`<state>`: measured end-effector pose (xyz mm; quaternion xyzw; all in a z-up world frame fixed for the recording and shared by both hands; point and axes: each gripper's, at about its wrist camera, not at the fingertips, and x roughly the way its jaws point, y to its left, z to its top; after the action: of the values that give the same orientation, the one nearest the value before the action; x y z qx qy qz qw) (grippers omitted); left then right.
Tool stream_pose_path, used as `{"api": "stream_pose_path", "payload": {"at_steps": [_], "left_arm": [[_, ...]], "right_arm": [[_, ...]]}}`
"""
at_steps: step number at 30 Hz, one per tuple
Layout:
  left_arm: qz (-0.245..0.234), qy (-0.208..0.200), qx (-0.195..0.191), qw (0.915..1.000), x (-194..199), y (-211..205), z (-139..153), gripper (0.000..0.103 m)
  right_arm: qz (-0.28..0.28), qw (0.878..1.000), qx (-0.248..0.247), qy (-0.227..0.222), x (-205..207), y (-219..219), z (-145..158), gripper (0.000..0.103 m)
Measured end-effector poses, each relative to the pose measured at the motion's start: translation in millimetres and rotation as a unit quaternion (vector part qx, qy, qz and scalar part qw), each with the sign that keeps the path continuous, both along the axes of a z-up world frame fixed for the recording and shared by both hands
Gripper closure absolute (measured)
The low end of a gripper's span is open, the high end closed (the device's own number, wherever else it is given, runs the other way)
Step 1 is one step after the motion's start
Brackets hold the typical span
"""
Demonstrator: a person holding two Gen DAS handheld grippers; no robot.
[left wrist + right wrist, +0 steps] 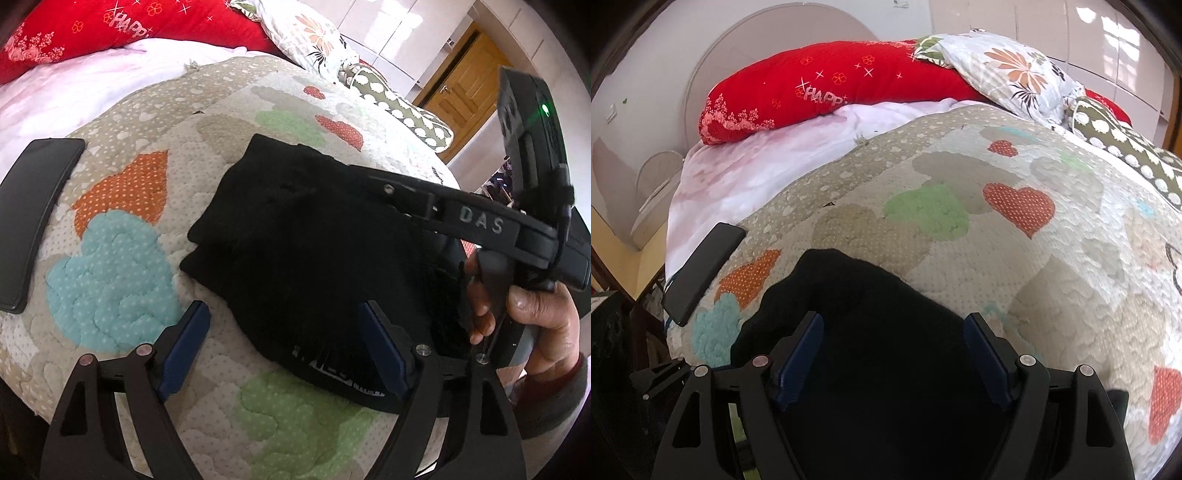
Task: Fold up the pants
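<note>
The black pants [314, 251] lie folded small on the bed [122, 258], so little is left; both hand-held grippers, left hand-held gripper [284, 347] and right hand-held gripper [894, 358], hang released, grasping nothing.

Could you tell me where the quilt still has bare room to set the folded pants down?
The quilt lies bare right of the black pants, toward the green polka-dot pillow, and beyond them up to the white sheet. The left is tighter: a phone sits at that edge.
</note>
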<state>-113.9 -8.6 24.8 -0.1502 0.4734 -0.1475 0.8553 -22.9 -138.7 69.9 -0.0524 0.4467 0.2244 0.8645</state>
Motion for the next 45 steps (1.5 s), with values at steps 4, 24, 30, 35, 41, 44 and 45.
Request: {"api": "stream_pose_path", "payload": {"at_steps": [4, 24, 30, 35, 41, 44, 45], "left_arm": [[-0.001, 0.001, -0.012, 0.9999, 4, -2, 1, 0.019], [0.006, -0.011, -0.02, 0.9997, 10, 1, -3, 0.049], [0.01, -0.01, -0.018, 0.9997, 9, 6, 0, 0.069], [0.006, -0.022, 0.001, 0.9997, 3, 2, 11, 0.078], [-0.001, -0.039, 0.006, 0.9992, -4, -1, 25, 0.08], [-0.005, -0.049, 0.008, 0.9988, -9, -3, 34, 0.081], [-0.007, -0.053, 0.008, 0.9985, -10, -4, 37, 0.082]], "right_arm": [[0.016, 1.0, -0.011, 0.009, 15, 10, -5, 0.021], [0.073, 0.995, 0.02, 0.062, 46, 43, -34, 0.054], [0.072, 0.996, 0.018, 0.045, 39, 37, -17, 0.072], [0.068, 0.997, 0.023, 0.025, 30, 31, 1, 0.074], [0.057, 0.997, 0.048, 0.008, 20, 21, 20, 0.074], [0.05, 0.997, 0.064, 0.0, 15, 11, 29, 0.074], [0.047, 0.996, 0.069, -0.003, 13, 8, 33, 0.074]]}}
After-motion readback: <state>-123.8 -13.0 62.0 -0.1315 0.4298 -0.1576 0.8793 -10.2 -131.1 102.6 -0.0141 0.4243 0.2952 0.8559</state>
